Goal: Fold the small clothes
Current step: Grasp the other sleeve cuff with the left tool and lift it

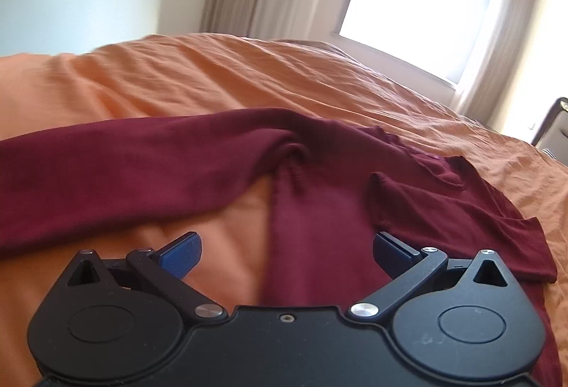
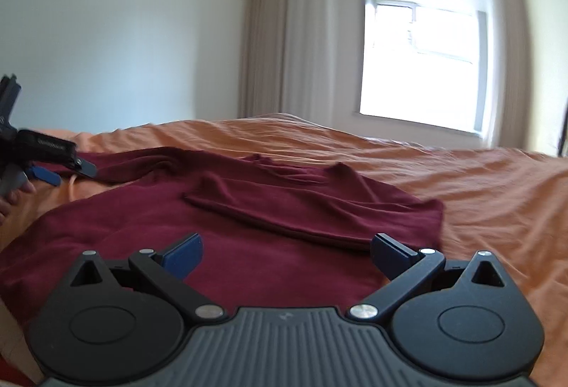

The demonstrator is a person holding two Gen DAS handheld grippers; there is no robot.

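Observation:
A dark red long-sleeved top (image 1: 319, 202) lies spread on an orange bedspread (image 1: 213, 75). One sleeve (image 1: 106, 160) stretches out to the left; the other sleeve (image 2: 312, 209) is folded across the body. My left gripper (image 1: 287, 250) hovers over the top's side edge, jaws wide open, nothing between the blue pads. My right gripper (image 2: 287, 250) hangs above the top's (image 2: 248, 245) lower body, also wide open and empty. In the right wrist view the left gripper (image 2: 60, 170) appears at the far left, open, above the outstretched sleeve.
The orange bedspread (image 2: 461, 192) runs far beyond the top on all sides. A white wall, beige curtains (image 2: 284, 43) and a bright window (image 2: 422, 64) stand behind the bed. A dark piece of furniture (image 1: 557, 124) sits at the right edge.

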